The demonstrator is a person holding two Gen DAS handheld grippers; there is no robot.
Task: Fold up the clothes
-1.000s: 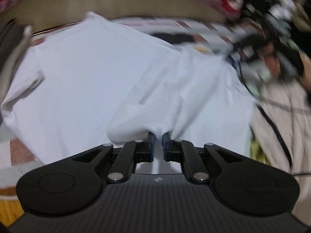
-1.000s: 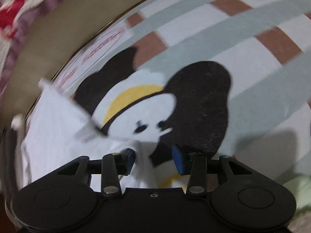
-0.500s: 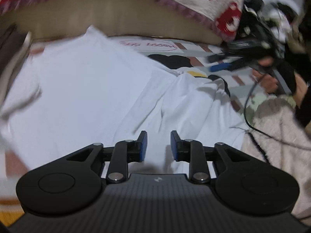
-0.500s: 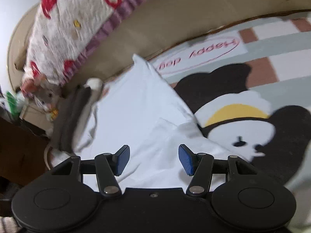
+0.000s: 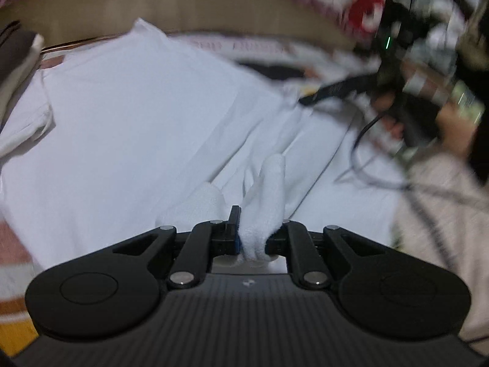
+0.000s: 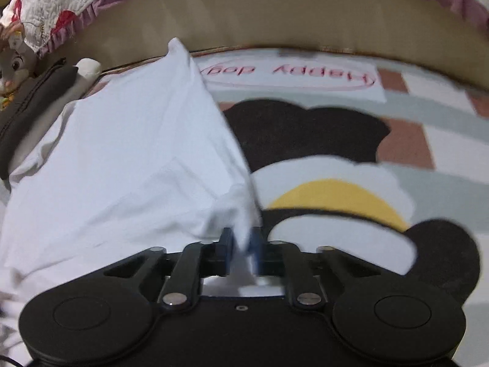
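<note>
White shirt beside mat lettering ("Happy dog", upside down).

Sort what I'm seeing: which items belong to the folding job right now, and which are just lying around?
Part of the job:
- white shirt, spread on the mat
- left gripper, jaws closing on a bunched white fold
- right gripper, jaws closing on the shirt's edge

Lying about:
- cartoon mat
- dark folded garment
- quilted blanket
- plush toy

A printed play mat with grey and brown stripes, a black-eared cartoon figure and pink "Happy day" lettering carries everything. A white cotton T-shirt lies spread on its left half, a dark folded garment at the far left edge.
</note>
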